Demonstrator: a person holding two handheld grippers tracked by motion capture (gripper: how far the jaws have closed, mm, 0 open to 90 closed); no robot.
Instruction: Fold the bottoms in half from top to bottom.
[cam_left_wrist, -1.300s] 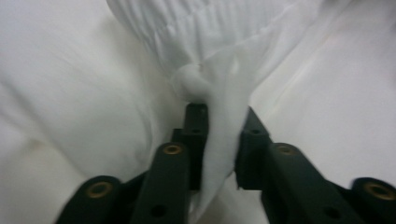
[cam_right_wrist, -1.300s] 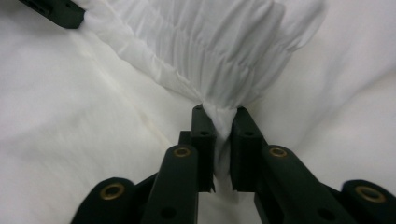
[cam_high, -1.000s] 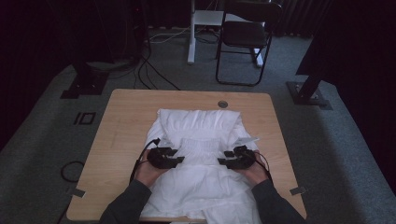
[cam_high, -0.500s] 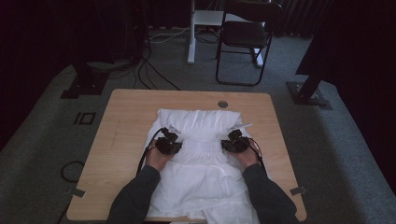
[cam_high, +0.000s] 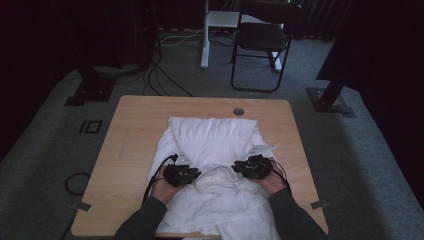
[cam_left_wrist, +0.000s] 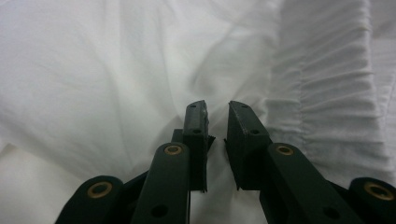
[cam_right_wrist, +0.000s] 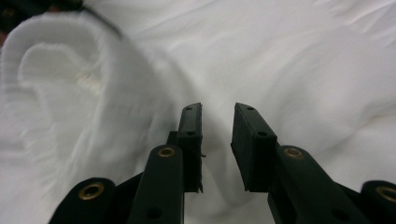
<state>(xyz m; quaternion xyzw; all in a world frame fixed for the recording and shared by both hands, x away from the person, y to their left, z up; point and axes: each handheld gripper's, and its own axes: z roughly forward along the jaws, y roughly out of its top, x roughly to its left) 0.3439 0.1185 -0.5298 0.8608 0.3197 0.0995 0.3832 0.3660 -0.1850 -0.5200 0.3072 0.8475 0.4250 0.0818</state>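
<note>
A white garment (cam_high: 210, 132) lies spread on the wooden table (cam_high: 135, 130). A bunched, ribbed part of it (cam_high: 216, 180) sits between my two grippers. My left gripper (cam_high: 198, 175) points right at that bunch. My right gripper (cam_high: 234, 169) points left at it from the other side. In the left gripper view the left gripper (cam_left_wrist: 217, 109) stands narrowly open over the cloth, beside a ribbed band (cam_left_wrist: 327, 84). In the right gripper view the right gripper (cam_right_wrist: 218, 112) is open a little wider, with a ribbed edge (cam_right_wrist: 46, 93) at its left. Nothing shows pinched between either pair of jaws.
A white tag (cam_high: 262, 148) sticks out of the garment near the right hand. A round grommet (cam_high: 238, 111) sits at the table's far edge. Beyond the table are a black chair (cam_high: 262, 40), a white post (cam_high: 205, 35), floor cables (cam_high: 165, 75) and stand bases (cam_high: 330, 100).
Both grippers went away from the person up the garment, then came back toward the person. A bunched fold of cloth now lies between them.
</note>
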